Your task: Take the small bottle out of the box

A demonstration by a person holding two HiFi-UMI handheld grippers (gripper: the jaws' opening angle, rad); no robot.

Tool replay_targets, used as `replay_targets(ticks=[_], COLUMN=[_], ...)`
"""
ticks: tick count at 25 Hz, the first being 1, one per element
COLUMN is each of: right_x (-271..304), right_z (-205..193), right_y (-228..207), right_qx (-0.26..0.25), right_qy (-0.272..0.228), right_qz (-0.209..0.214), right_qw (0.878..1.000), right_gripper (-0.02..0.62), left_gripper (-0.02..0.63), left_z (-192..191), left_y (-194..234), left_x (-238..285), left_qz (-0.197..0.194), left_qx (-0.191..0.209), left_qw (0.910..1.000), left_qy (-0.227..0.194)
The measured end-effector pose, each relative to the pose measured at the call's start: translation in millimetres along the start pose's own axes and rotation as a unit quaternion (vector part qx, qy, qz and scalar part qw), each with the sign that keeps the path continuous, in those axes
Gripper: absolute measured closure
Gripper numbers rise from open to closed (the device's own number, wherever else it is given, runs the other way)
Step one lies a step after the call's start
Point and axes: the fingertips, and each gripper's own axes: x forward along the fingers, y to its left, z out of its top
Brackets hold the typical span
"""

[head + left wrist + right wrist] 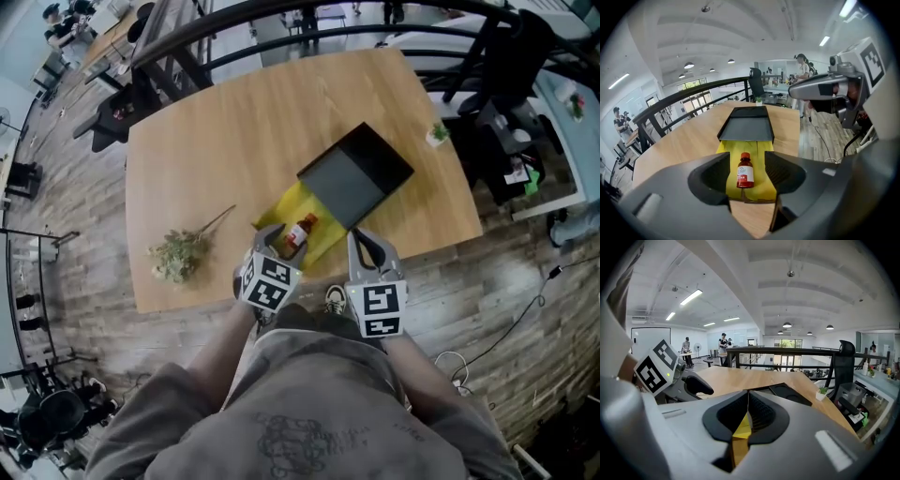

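Note:
A small brown bottle with a red cap and white label lies flat in the yellow inner tray of the box. The tray is slid partway out of its black sleeve. My left gripper is open at the tray's near end. In the left gripper view the bottle lies in the gap between the jaws of the left gripper, with space on both sides. My right gripper is shut on the tray's near right edge. The right gripper pinches the thin yellow wall.
A bunch of dried flowers lies on the wooden table to the left. A small potted plant stands at the right edge, with a black office chair behind it. The table's near edge is just below the grippers.

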Motion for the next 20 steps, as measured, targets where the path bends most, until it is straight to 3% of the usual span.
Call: replay_targets(ticks=[8, 14, 20], right_x=[14, 22, 26], right_z=[-20, -36, -50], right_y=[-10, -11, -10], right_qx=[0.008, 0.015, 0.019], right_qy=[0.027, 0.049, 0.063], right_qz=[0.009, 0.01, 0.01], right_qw=[1.0, 0.999, 0.998], right_gripper=[0.582, 0.582, 0.583], left_gripper=[0.368, 0.365, 0.365], left_z=[-27, -58, -75], left_y=[-4, 0, -1], left_x=[45, 80, 105], left_qz=[-0.021, -0.028, -0.058], left_qx=[0.026, 0.066, 0.055], left_qw=[0.9954, 0.984, 0.9757], left_qy=[0.09, 0.163, 0.204])
